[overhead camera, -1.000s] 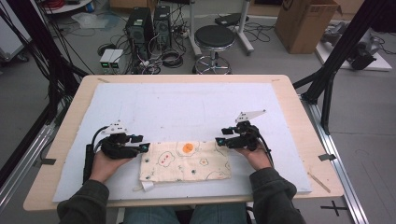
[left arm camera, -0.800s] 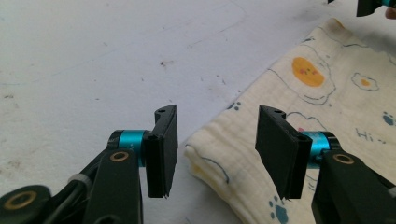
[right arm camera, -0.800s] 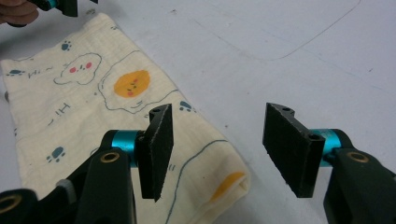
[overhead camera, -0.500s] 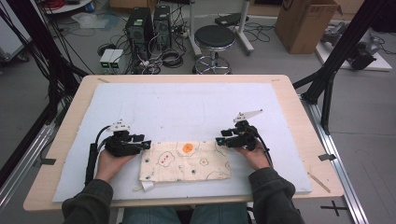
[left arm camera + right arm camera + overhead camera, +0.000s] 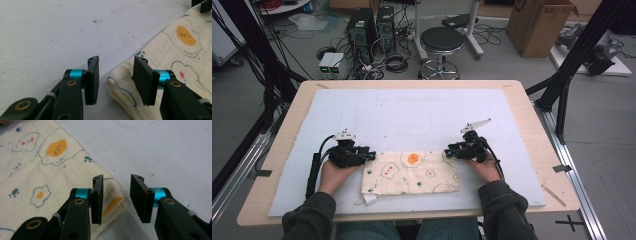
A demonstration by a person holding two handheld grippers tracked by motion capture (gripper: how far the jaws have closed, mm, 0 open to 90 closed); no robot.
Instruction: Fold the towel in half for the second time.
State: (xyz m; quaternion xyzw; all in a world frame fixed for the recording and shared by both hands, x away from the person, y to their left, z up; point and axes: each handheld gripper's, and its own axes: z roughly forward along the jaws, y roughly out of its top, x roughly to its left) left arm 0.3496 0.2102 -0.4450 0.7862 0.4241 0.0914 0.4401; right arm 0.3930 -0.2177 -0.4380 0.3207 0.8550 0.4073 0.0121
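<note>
Now the left hand-held gripper sits at the left far corner of the cloth, low over the desk. In the left gripper view its jaws have just been closing and stand partly apart; the folded corner of the cloth lies in the gap beside the right-hand jaw, and the pads are not pressing on it, so nothing is gripped. The left hand holds it from behind, with the cable looping off along the outer side.

The right hand-held gripper is at the cloth's right far corner, pointing inward at the left one. In the right gripper view its jaws have likewise been closing and are partly apart; the cloth's corner reaches into the gap from behind the left-hand jaw, while the other jaw stands over bare pad. It has no hold of the cloth either. The right hand carries it.

The cloth is cream with fried-egg and paw prints, folded into a long rectangle, flat on the white pad near the desk's near edge, between the two hands. A small white tag pokes out at its near left corner.
</note>
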